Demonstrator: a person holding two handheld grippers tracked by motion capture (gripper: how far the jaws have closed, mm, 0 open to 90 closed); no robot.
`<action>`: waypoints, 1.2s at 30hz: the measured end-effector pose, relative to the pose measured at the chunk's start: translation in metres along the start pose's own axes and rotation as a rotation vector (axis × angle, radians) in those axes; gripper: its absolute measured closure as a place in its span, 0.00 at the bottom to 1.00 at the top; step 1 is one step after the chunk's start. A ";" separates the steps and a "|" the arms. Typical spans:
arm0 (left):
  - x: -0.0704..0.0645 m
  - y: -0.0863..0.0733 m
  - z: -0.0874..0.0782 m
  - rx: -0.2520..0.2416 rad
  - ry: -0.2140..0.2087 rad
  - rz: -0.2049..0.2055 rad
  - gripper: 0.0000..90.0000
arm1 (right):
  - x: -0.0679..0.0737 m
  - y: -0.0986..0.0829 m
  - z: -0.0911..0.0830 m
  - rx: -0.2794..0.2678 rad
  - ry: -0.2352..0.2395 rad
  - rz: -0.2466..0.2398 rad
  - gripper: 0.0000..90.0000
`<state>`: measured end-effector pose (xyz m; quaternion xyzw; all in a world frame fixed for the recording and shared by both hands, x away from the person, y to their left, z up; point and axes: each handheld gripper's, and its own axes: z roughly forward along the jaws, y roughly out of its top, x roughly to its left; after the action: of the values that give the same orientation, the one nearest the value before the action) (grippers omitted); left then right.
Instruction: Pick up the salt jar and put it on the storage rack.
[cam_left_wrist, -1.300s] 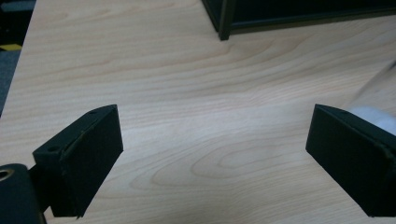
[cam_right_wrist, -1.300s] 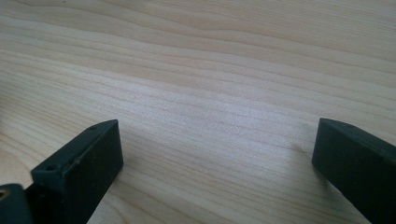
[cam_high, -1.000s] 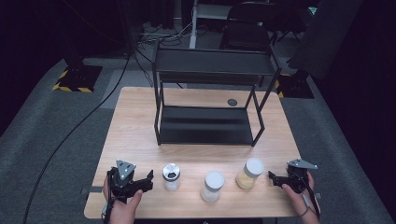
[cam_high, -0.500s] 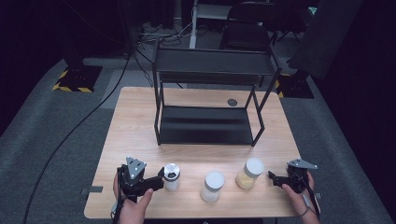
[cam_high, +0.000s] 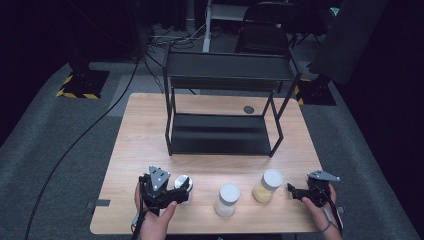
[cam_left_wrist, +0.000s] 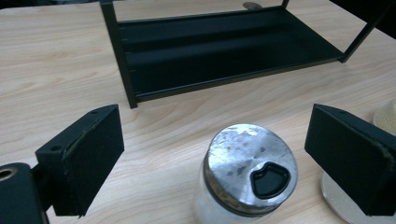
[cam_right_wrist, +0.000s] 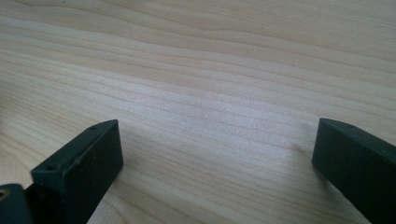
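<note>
Closing in on the shaker jar (cam_left_wrist: 246, 177), lower centre of the left gripper view and lower left of centre in the high view (cam_high: 183, 187), standing upright on the table (cam_high: 145, 130). Left gripper (cam_left_wrist: 229, 161) spread wide, jaws released on either side of the jar, nothing clenched yet, neither pad touching glass. Right gripper (cam_right_wrist: 219, 168) likewise released, resting over bare wood at the lower right of the high view (cam_high: 300, 192), holding nothing. Judging the step as a grasp of the jar: probably best lowering the jaws below the metal lid (cam_left_wrist: 251, 162) to bite on the glass body, centring the jar between the pads before squeezing, keeping it vertical, and minding the white-lidded jar (cam_high: 227, 199) just to the right. Rack (cam_high: 222, 110) sitting behind, upper centre of the frame, both shelves apparently bare. Third jar (cam_high: 267, 185) with yellowish contents lying further right. Jar base cut off by the bottom edge of the left gripper view; contents hard to make out, pale at best. Neighbouring lid clipped at the right edge behind the jaw.
</note>
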<state>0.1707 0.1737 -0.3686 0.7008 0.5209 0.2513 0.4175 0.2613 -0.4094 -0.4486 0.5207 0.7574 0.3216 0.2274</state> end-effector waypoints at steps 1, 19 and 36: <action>0.000 0.000 0.000 0.000 0.000 0.000 0.05 | 0.000 0.000 0.000 0.000 0.000 0.000 0.02; -0.004 -0.014 0.024 0.053 -0.033 0.052 0.06 | 0.000 0.000 0.000 0.000 0.000 0.000 0.02; -0.006 -0.029 0.042 0.109 -0.024 0.078 0.12 | 0.000 0.000 0.000 0.000 0.001 0.000 0.02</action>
<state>0.1873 0.1580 -0.4150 0.7455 0.5009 0.2301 0.3747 0.2613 -0.4095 -0.4485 0.5206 0.7575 0.3219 0.2272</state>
